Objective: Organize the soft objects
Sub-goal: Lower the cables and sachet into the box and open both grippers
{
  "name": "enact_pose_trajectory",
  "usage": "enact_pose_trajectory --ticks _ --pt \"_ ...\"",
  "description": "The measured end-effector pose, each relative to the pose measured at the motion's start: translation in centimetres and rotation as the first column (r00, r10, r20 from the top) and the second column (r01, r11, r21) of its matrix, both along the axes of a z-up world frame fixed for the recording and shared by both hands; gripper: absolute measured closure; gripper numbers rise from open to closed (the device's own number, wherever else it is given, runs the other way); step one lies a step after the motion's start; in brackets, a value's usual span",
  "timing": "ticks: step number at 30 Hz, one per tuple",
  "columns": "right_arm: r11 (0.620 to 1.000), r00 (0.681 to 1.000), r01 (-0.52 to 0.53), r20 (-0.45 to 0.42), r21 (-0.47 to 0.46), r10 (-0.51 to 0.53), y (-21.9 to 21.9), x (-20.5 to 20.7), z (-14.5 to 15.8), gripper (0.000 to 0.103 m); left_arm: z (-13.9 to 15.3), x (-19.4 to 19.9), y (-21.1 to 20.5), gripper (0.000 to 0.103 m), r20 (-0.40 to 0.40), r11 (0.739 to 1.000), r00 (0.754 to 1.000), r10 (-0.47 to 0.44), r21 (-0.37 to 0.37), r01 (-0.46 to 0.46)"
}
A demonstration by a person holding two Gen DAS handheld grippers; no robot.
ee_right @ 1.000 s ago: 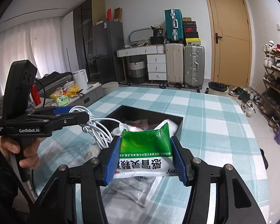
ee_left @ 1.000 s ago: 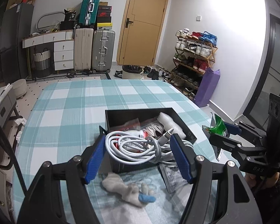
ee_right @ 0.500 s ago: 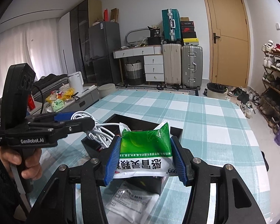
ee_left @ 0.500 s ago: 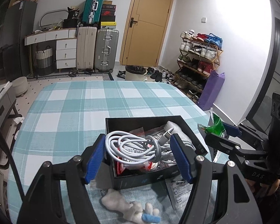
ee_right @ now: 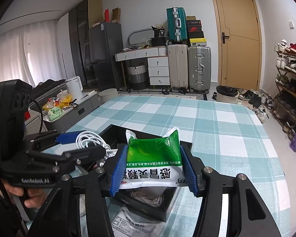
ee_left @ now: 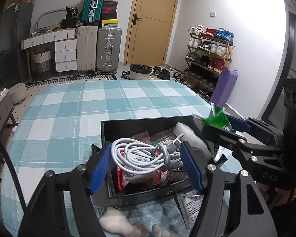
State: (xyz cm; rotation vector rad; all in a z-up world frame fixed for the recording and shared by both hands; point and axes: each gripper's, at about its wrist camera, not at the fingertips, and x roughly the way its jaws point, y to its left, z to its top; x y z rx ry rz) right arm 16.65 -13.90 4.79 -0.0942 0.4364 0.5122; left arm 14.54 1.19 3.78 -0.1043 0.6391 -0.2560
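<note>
a coil of white cable [ee_left: 146, 156] pinched between the blue pads of the left hand-held gripper [ee_left: 146, 165], hanging over the open black box [ee_left: 128, 126]. a green and white sachet pack [ee_right: 154, 164] clamped between the pads of the right hand-held gripper [ee_right: 154, 169], held flat above the near right corner of the same box, printed side up. inside the box: a white foam piece [ee_left: 189, 134] along the right wall, clear bags with red trim [ee_left: 140, 177] under the cable, something grey and soft in the near corner as seen from the right wrist. just in front of the box, on the bench [ee_left: 69, 106] with its teal and white checked cloth, a flat white printed packet [ee_left: 191, 203] partly tucked under the box edge, and a pale fuzzy soft item [ee_left: 120, 225] at the bottom edge of the left wrist view, cut off by the frame. a hand [ee_right: 31, 195] wrapped around the grip of the left tool, low at the left of the right wrist view. beyond the bench: suitcases [ee_left: 98, 47] against the far wall, a white chest of drawers [ee_left: 65, 53], a tan door [ee_left: 154, 23], a shoe rack [ee_left: 209, 55] full of shoes, a purple bag [ee_left: 225, 86] leaning beside it.
</note>
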Motion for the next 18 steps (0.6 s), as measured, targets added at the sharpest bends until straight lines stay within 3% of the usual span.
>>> enact_pose_trajectory --ticks 18 --pt "1.0 0.999 -0.014 -0.03 -0.021 0.013 1.8 3.5 -1.1 0.047 -1.2 0.8 -0.5 0.033 -0.029 0.998 0.999 -0.013 0.055 0.014"
